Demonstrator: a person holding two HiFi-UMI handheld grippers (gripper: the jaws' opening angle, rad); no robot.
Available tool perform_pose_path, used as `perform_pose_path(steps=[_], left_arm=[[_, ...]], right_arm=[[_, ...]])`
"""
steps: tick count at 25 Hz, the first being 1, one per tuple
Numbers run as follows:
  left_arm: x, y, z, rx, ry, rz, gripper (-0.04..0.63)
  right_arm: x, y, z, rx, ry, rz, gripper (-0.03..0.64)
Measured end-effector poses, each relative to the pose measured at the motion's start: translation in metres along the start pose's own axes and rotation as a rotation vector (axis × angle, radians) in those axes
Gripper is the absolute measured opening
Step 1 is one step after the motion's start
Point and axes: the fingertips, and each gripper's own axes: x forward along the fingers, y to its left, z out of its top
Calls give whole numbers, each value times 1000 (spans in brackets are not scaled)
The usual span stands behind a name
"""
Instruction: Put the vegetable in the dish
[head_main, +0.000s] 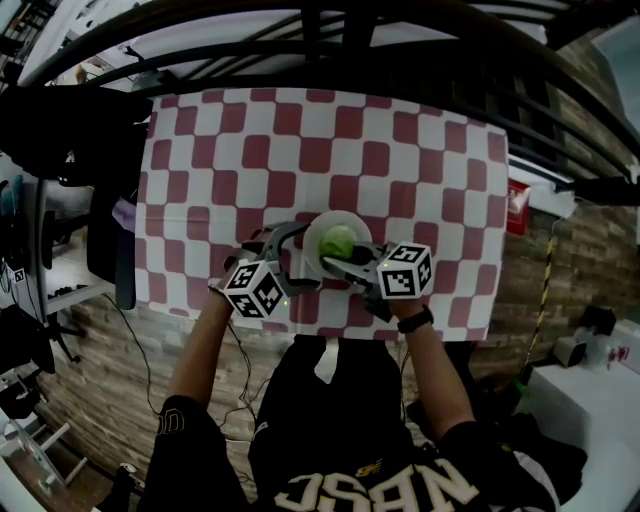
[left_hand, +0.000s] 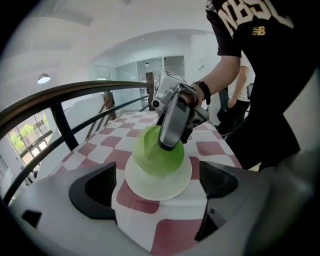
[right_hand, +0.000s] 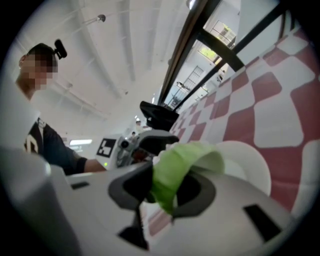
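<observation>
The desk (head_main: 200, 150) is the largest thing here, covered edge to edge by a red-and-white checked cloth (head_main: 400, 130), with a dark railing (head_main: 300, 40) running beyond its far edge. The person (head_main: 360, 450), in a black shirt with pale lettering, stands at the near edge with both forearms reaching over it and a dark watch (head_main: 415, 320) on the right wrist. The left gripper (head_main: 295, 255) comes in from the near-left, its marker cube (head_main: 255, 288) just inside the near edge. Its fingers (left_hand: 95, 192) are spread wide and hold nothing; in the left gripper view they stand on either side of the dish without touching it. The right gripper (right_hand: 165, 192) comes in from the near-right with its own marker cube (head_main: 405, 270) close to the person's wrist. Its fingers (right_hand: 132, 187) are closed on a pale green leaf of the vegetable, which fills the gap between them. The white round dish (left_hand: 150, 187) stands on the cloth close to the near edge of the desk, about midway along it, between the two grippers. The green leafy vegetable (left_hand: 152, 157) sits on the dish, covering much of its middle, with the right gripper's tip pressed against its top.
</observation>
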Motion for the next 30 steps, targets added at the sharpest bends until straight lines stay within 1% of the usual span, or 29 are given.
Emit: perform_pose_path(steps=[2,5,9,11,13,14,15,19,21,23,25,28,30], left_arm=[[8,2,11,5,-47,-16,539],[19,1,23,40,-92,-32,543],[39,-6,23,86,-69,-74,542],[46,-3,21,97,-57,-67,540],[51,-2,23,98,-63,-55,534],[53,-1,24,95,-63,-51,495],[54,0,24,90,-55,-53,488],[51,1,20,70,33,-93,479],[50,-2,19,87,83,-122,477],[49,-6,18,138,140,-149,476],[47,-10,14,193,201,-174,474],[43,-14,7,279,302,-196,474],[39,-10,3,356,383,-183,474]], right_arm=[[-1,0,1,1,3,12,129],[0,1,-1,-11,11,23,129],[-3,0,-1,-5,-2,34,129],[-4,0,1,-13,-2,31,129],[-5,0,-1,-28,4,29,127],[-6,-1,-1,-27,2,31,127],[-6,-1,0,-20,-6,35,127],[-5,-2,4,11,-30,46,130],[-6,1,-1,-8,3,40,132],[-12,3,-12,-59,63,16,135],[-22,3,-21,-83,92,-14,149],[-45,2,-23,-99,54,-71,160],[-63,2,-16,-118,0,-105,163]])
